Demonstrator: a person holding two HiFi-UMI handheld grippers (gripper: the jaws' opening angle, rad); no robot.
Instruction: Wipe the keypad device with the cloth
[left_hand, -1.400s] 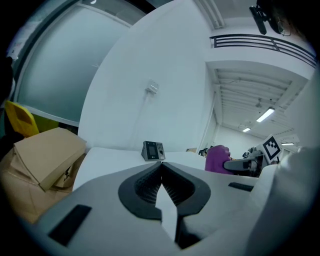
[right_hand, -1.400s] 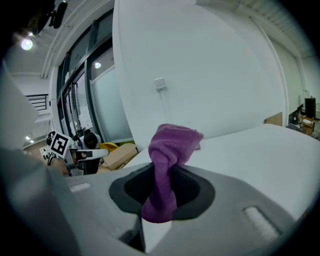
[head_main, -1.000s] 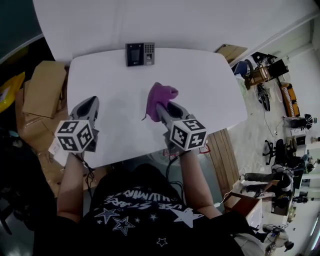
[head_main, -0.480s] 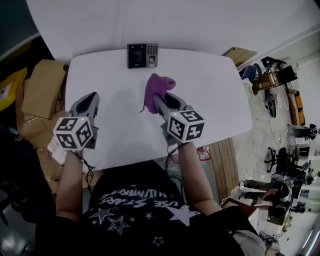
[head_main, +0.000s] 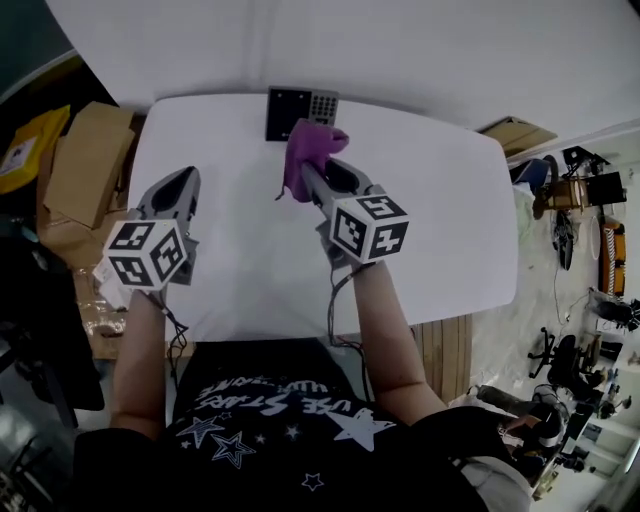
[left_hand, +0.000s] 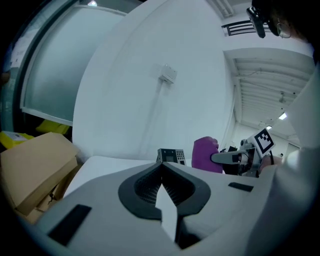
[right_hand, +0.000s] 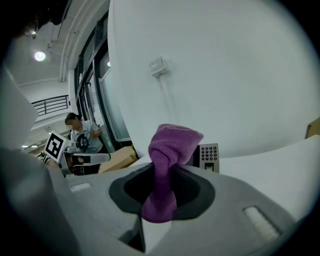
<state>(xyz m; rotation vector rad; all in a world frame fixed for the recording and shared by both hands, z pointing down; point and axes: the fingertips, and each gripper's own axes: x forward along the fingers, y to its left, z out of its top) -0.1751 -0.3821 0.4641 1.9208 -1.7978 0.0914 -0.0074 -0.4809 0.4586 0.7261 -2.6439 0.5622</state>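
The keypad device (head_main: 300, 112) is a dark box with a screen and number keys, standing at the far edge of the white table (head_main: 440, 220) against the wall. My right gripper (head_main: 312, 182) is shut on a purple cloth (head_main: 308, 152), whose bunched top hangs just in front of the device and overlaps its lower right part. In the right gripper view the purple cloth (right_hand: 167, 155) rises from between the jaws, with the keypad device (right_hand: 207, 156) right behind it. My left gripper (head_main: 172, 205) is shut and empty over the table's left side, pointing toward the keypad device (left_hand: 171, 156).
Cardboard boxes (head_main: 85, 165) stand off the table's left edge. The white wall (head_main: 400, 50) rises right behind the device. A person (right_hand: 80, 135) is in the background of the right gripper view. Floor clutter and chairs lie to the right.
My right gripper has carried the purple cloth forward across the table, from mid-table up to the keypad device. The left gripper has stayed over the left side.
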